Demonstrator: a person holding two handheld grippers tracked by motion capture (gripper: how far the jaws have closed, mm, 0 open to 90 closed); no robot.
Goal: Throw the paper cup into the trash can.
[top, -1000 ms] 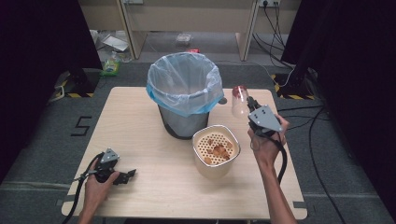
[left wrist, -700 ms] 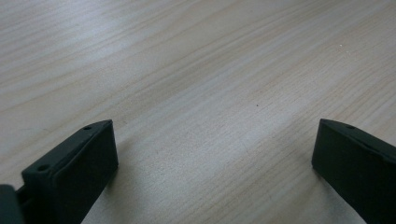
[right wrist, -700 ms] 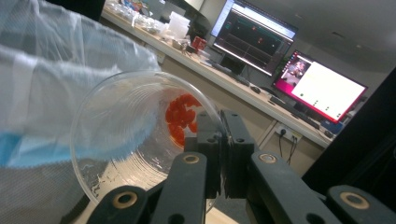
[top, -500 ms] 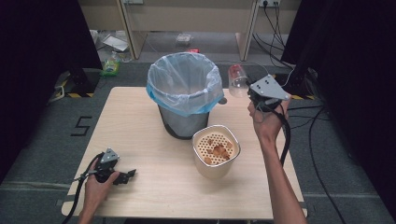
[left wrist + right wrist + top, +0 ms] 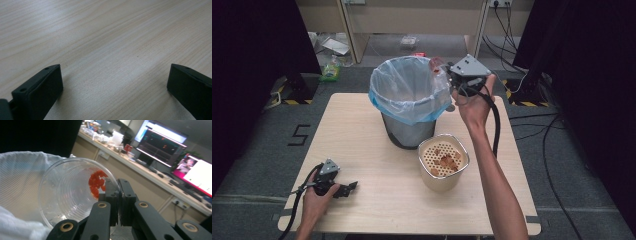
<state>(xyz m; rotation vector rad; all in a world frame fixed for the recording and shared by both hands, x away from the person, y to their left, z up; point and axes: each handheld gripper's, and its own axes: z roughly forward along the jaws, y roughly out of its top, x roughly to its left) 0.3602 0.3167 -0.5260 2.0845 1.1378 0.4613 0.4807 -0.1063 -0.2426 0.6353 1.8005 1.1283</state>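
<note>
Pale wood table (image 5: 362,125) spreads under both my hands, with dark floor and cables around it. My right gripper (image 5: 117,195) is clamped on the rim of a clear plastic cup (image 5: 72,192) holding red bits (image 5: 96,182), tipped over the liner of the trash bin (image 5: 409,97); nearer me stands a perforated-lid container (image 5: 443,161). My left gripper (image 5: 343,189) rests low near the table's front-left corner, jaws spread wide apart on nothing.

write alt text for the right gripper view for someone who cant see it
The right gripper, jaws shut on the rim of a clear plastic cup, tips it sideways beside a white bin liner. Red bits cling inside; monitors glow behind.
</note>
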